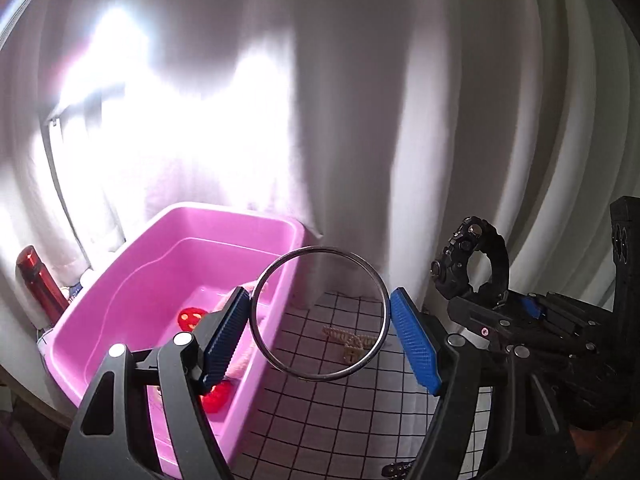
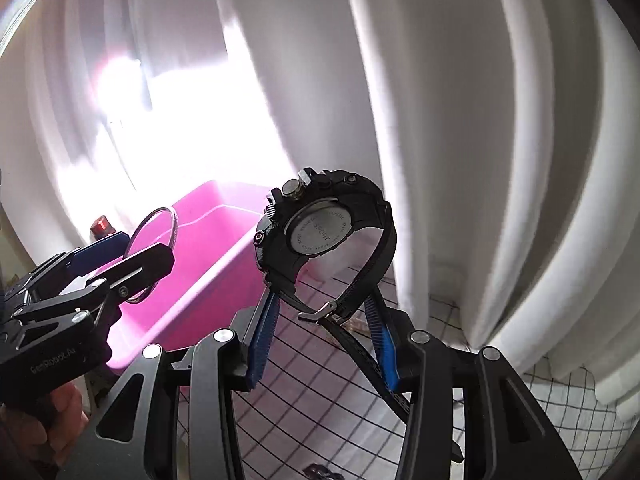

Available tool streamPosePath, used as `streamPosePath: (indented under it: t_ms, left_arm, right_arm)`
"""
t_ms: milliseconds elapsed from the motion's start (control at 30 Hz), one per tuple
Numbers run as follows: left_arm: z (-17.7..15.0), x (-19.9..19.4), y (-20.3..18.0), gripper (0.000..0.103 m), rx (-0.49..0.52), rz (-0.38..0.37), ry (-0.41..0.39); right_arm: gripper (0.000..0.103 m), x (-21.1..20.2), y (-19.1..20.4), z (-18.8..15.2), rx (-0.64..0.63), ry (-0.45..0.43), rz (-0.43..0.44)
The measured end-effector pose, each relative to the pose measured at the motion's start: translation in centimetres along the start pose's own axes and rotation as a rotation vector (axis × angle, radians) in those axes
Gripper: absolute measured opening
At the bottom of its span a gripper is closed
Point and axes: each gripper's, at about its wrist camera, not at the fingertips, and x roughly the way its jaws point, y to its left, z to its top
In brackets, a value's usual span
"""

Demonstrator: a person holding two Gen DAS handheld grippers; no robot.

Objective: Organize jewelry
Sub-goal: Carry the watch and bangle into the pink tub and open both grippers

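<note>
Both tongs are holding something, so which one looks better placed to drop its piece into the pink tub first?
Probably the left tongs: their metal bangle hangs right beside the pink tub. The right tongs, holding the black watch, sit farther over the checked cloth.

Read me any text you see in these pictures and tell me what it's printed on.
"SPORT", upside down: watch case back, held by the right gripper.
Ring of small lettering around it: too small to read.
"GenRobot.AI": left gripper body.
Left wrist view: none.
</note>
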Motion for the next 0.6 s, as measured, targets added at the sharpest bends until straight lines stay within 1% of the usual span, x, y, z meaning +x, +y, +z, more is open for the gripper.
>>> streamPosePath:
  t_ms: [133,233,433,600]
  left_arm:
    - [1.2,0.1,4.0,0.07,-0.029,0.075,-0.02]
    - [1.5,0.9,7.2,0.07,-0.053,0.127,-0.01]
    - [0.5,2.0,12.5,0.07,-0.091,0.208,0.035]
    - [-0.9,4.0,15.7,0.07,-0.133,0.237,0.107]
  right_arm:
    - [0.043,2.2,3.7,2.1,-0.042,-0.001,0.069]
    - [0.042,4.4,6.3,3.2,-0.07,0.014,0.116]
    - [0.042,9.1,10.2,4.4,-0.109,0.072,0.171]
    - [0.042,12.7,12.2,4.9,-0.132,0.128,0.176]
